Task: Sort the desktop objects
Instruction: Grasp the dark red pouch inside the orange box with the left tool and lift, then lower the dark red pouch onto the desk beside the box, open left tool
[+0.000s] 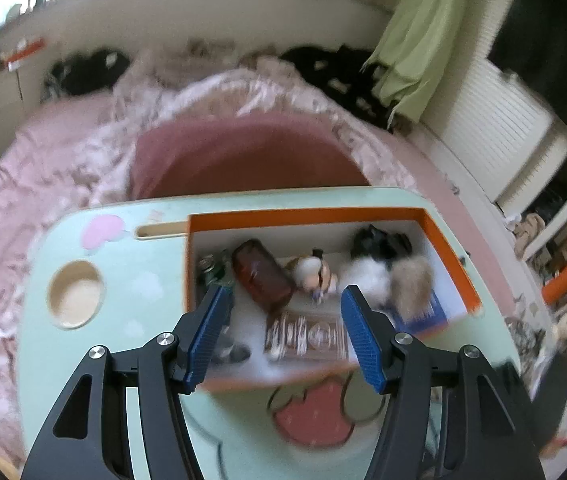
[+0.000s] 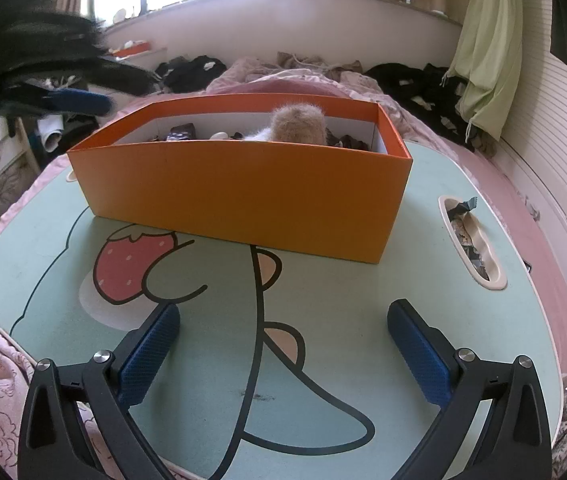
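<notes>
An orange box (image 1: 449,258) stands on the mint lap table (image 1: 139,280). It holds a brown bottle (image 1: 261,278), a small figurine (image 1: 317,274), a fluffy white and tan toy (image 1: 391,276), a clear flat case (image 1: 307,336) and a blue book (image 1: 429,314). My left gripper (image 1: 285,332) is open and empty above the box's near side. My right gripper (image 2: 283,344) is open and empty, low over the table (image 2: 211,352) in front of the box (image 2: 243,192). The left gripper (image 2: 79,102) appears blurred at the upper left of the right wrist view.
The table has a round cup recess (image 1: 75,294) at left and a slot (image 2: 471,236) at right holding wrappers. A pink bed (image 1: 43,168) with dark clothes surrounds the table. A green cloth (image 2: 487,48) hangs at the right.
</notes>
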The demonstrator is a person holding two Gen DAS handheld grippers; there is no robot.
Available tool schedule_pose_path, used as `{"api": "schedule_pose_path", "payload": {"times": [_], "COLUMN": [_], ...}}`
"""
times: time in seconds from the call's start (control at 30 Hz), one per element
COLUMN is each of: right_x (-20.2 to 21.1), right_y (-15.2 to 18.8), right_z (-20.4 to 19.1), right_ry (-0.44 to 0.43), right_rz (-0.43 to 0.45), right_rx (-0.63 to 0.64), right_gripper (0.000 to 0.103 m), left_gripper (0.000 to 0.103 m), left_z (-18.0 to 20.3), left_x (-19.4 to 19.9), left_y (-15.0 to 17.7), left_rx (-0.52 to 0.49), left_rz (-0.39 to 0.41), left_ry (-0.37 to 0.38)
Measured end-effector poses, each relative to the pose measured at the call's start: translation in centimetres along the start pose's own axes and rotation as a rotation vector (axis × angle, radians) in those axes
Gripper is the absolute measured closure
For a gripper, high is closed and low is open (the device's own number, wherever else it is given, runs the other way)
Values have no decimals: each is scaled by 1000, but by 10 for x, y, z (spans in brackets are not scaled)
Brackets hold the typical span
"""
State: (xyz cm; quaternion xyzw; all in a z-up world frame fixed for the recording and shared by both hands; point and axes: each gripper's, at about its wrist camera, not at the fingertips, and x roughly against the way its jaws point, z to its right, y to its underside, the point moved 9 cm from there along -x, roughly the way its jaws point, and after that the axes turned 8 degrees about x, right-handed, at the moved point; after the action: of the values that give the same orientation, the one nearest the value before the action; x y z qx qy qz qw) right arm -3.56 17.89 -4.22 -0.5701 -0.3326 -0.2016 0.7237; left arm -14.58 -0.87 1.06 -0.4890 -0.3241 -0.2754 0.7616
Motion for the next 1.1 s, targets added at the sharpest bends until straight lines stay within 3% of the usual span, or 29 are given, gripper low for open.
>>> {"api": "schedule_pose_path", "payload": {"times": [0.03,0.07,0.13,0.2,0.27,0.33,0.53,0.6,0.67,0.77,0.9,1.0,1.1], "right_x": [0,0,1,2,4,4,4,4,4,5,5,5,5], "right_y": [0,0,0,-1,-1,-2,-2,-2,-1,-1,0,-1,-1], "right_z": [0,0,0,-1,0,-1,0,0,0,0,1,1,2], "right_ry": [1,1,1,2,2,5,5,6,6,7,9,9,11], "right_rz": [0,0,0,0,1,3,1,1,2,1,1,1,1], "right_rx": [0,-1,-1,-2,-2,1,-3,-3,-4,-4,-5,-6,-6], "right_gripper": [0,0,0,0,0,0,0,0,0,0,0,0,0], "left_gripper": [47,59,66,66,64,62,64,66,73,74,74,74,74], "left_z": [1,1,-4,-6,-10,-10,-4,-8,-12,-15,-3,13,21], "left_x": [-11,-16,-39,-53,-56,-60,-67,-67,-61,-43,3,53,72], "left_y": [-4,-4,-2,1,1,4,17,15,11,5,-4,8,38], "left_rx": [7,13,49,64,52,35,-158,-188,-167,-67,-10,-9,-41], "left_rz": [-16,-30,-81,-114,-86,-81,-61,-46,-27,-7,87,131,117], "left_ry": [-17,-36,-73,-91,-181,-220,-416,-442,-415,-247,-74,94,147]}}
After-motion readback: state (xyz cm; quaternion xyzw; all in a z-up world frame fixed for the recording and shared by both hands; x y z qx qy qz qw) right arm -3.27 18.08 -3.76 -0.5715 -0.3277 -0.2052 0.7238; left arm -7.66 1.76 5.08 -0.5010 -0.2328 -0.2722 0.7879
